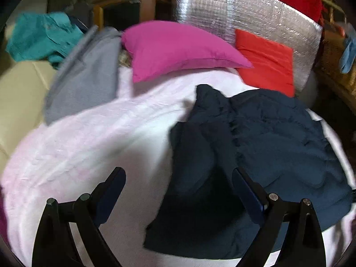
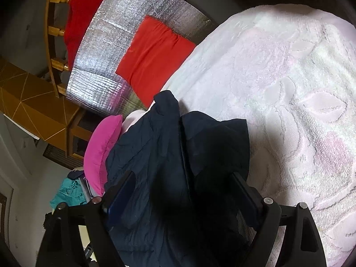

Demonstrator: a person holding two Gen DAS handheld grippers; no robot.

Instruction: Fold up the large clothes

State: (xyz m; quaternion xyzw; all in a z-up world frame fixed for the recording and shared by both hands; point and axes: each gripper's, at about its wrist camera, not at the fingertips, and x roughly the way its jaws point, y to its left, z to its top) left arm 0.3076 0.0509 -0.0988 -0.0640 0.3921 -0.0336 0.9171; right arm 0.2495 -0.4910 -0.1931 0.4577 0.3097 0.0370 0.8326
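Two grippers hang over a bed covered with a pale pink-and-white blanket (image 2: 289, 77), and one dark navy garment (image 1: 267, 138) lies spread across it. From where the left gripper (image 1: 179, 178) looks down, its fingers stand wide apart with nothing pinched between them: the left finger (image 1: 113, 191) hovers over bare blanket, while the right finger (image 1: 247, 191) sits over the near edge of the navy cloth. Whether that finger actually touches the fabric is hard to say, since dark pad and dark cloth run together.

The right gripper (image 2: 182, 191) also has its fingers spread wide. A bunched fold of the navy garment rises between them, filling most of the gap, yet I cannot tell if either pad presses on it; the shadow there swallows the edges.

Beyond the garment, a magenta pillow (image 1: 178, 51) and an orange-red cushion (image 1: 267, 60) lean near a silver quilted panel (image 1: 222, 11). A grey cloth (image 1: 84, 75) and a teal one (image 1: 42, 35) lie off to the side, both smeared by blur. The garment's near hem is cut off by the frame edge and the gripper bodies.
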